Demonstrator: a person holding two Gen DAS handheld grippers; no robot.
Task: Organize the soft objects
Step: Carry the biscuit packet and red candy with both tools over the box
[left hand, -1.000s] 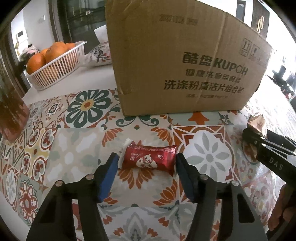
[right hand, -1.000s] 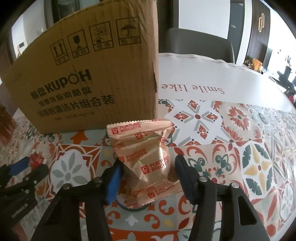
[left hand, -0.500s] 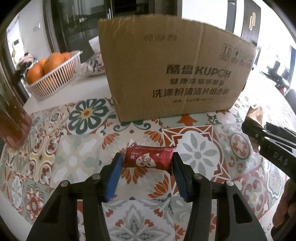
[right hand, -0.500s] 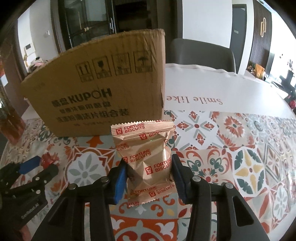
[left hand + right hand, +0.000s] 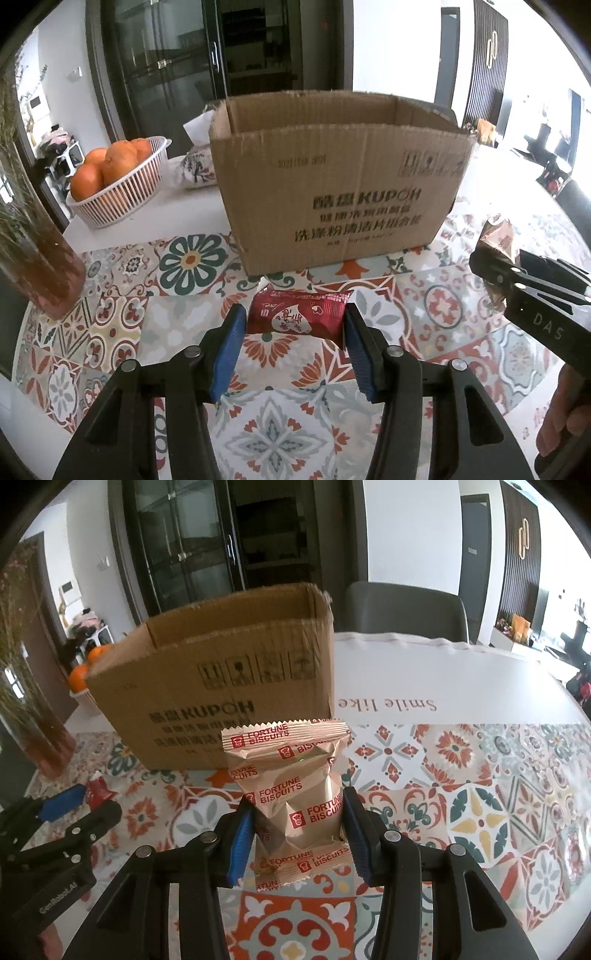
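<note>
Both claws have risen since a second ago: the cardboard box [image 5: 340, 177], which then filled the top of each view with only its front wall showing, now sits lower, and its open top and inner walls can be seen. The two packets have come up with the claws, off the patterned cloth.

The red snack packet [image 5: 298, 316] lies crosswise in the left claw [image 5: 293, 336], whose blue pads [image 5: 228, 345] are clamped on its two ends. It hangs in front of the box's printed front wall, above the tiled pattern of the worktop [image 5: 122, 325]. From the right wrist view the same packet [image 5: 98, 789] shows as a small red end beside the left claw's blue pad, low at the left.

The tan Fortune Biscuits packet [image 5: 293, 797] stands upright in the right claw [image 5: 297, 825], the blue pads [image 5: 242, 840] pressed against its sides low down, its crimped top edge reaching up in front of the box's lower right corner. In the left wrist view a crumpled part of it [image 5: 498, 236] peeks over the black body of the right claw at the right edge.

The box [image 5: 221, 686] stands on the worktop, well behind both packets. To its left, a white basket [image 5: 122, 192] holds oranges [image 5: 105, 166], and a patterned tissue pouch [image 5: 197, 168] rests between basket and box. A reddish vase [image 5: 40, 258] with dry stems stands at the far left. Beyond the patterned cloth the white worktop bears the words "Smile like" [image 5: 386, 704], and a grey chair [image 5: 404, 609] stands behind it.
</note>
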